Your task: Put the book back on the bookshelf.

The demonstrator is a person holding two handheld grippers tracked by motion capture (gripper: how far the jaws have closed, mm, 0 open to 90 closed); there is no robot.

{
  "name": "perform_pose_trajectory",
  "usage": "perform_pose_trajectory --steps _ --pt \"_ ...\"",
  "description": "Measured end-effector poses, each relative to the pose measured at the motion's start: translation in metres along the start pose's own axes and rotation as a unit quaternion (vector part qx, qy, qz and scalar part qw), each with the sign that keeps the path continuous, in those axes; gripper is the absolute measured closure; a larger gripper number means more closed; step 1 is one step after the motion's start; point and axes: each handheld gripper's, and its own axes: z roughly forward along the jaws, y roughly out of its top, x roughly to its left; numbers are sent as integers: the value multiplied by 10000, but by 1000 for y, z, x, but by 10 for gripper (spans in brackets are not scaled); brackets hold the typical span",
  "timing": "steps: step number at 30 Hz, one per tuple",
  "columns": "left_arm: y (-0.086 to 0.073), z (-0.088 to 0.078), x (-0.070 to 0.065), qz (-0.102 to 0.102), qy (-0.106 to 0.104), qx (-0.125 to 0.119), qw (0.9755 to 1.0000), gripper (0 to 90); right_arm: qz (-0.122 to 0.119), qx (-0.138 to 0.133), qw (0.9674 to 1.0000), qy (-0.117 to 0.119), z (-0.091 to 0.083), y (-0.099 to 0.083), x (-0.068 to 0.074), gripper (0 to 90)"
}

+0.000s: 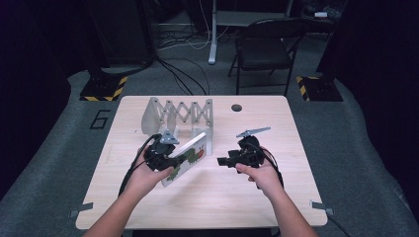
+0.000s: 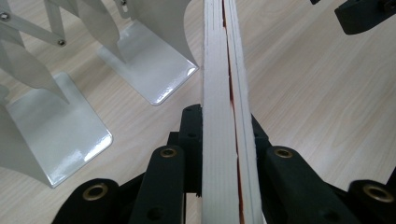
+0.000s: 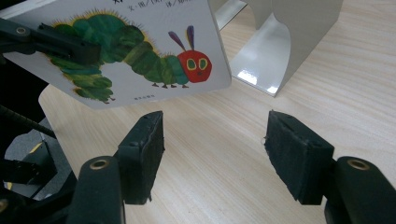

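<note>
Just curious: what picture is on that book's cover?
A green caterpillar with a red head on the book, clearest in the right gripper view.

White book (image 3: 140, 51) bears a green caterpillar with a red face; white rack (image 1: 180, 114); pale wood-grain bench (image 1: 257, 197); black jaws.

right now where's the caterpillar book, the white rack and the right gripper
caterpillar book (image 3: 140, 60), right gripper view, green body on cover
white rack (image 1: 180, 114), high view, zigzag bars
right gripper (image 3: 215, 156), right gripper view, gap between open jaws
</note>
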Motion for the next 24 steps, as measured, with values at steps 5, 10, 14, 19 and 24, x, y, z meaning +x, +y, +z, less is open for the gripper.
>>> perform_pose_trajectory --steps 5,10,14,19,24 --pt "-2 -4 6 -44 68 22 10000 763 -39 5 10000 -1 0 0 0 372" --pt "-6 -8 13 -120 160 43 9998 763 -38 7 10000 -4 0 0 0 372" --pt "-10 -12 19 -226 257 21 9994 763 -21 4 10000 -5 0 0 0 372" --pt "-15 -19 29 -325 353 -4 9989 763 -38 12 10000 7 0 0 -1 379" --pt "-20 -25 38 -424 432 29 9982 763 -24 30 10000 13 0 0 0 380"
